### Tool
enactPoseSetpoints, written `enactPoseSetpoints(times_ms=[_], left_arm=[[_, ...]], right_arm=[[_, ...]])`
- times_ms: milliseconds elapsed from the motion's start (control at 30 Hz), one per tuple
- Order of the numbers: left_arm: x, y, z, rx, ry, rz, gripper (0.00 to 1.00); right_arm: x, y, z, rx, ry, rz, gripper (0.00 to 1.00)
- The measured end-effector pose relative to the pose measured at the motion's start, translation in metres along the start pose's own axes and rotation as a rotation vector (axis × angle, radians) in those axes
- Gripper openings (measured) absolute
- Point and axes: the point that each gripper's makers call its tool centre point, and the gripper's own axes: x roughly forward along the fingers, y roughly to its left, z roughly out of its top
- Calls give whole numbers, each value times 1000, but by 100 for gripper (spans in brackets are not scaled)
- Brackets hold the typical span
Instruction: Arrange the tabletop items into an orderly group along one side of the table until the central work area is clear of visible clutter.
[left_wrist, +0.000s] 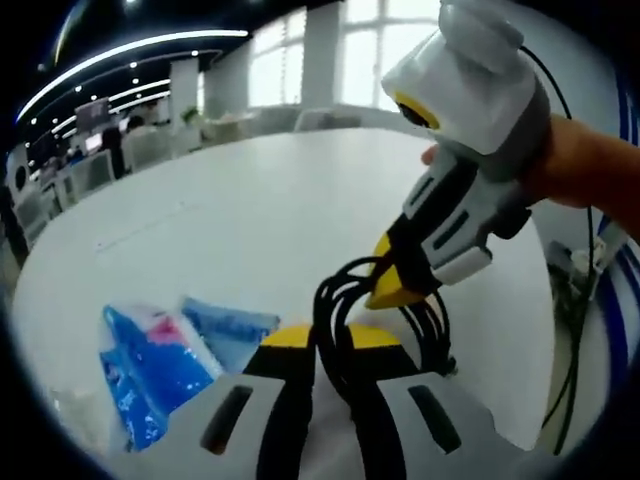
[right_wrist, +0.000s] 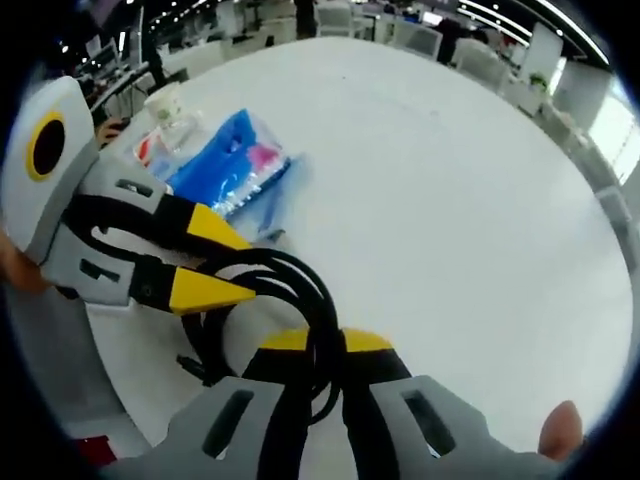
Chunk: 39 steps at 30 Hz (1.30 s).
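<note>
Your left hand-held gripper (left_wrist: 318, 340) is squeezing the black cable (left_wrist: 345, 300), its jaws closed on a loop. Your right hand-held gripper (right_wrist: 327, 345) is pinching the same cable (right_wrist: 290, 300) too. The cable is hanging in a loose bundle just above the white surface (left_wrist: 250, 220). It is looking soft, floppy and light, so you are better off gripping many loops together. Beside it, a blue plastic packet (right_wrist: 235, 165) is lying flat, and a paper cup (right_wrist: 168, 105) is standing behind it; what is inside is too hard to see.

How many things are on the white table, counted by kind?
Black cable: 1, pinched by both the left gripper and the right gripper
Blue plastic packets: 2
Paper cup: 1
Total: 4
</note>
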Motion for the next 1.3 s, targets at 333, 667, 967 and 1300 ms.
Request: enactPoseSetpoints(times_ms=[333,667,967,1300], left_arm=[[0,-1,2,9,4,-10,12],[-1,-8,2,7,6,-25,14],[-4,-10,6,22,-8,-37,21],[-20,-17,24,85,-68,-91,39]], right_arm=[[6,-1,-5,22,21,-12,13],[2,-4,-5,47,-2,-31,26],[-8,-3,1,67,-89,-13,43],[-13,0,-5,5,-152,15,66]])
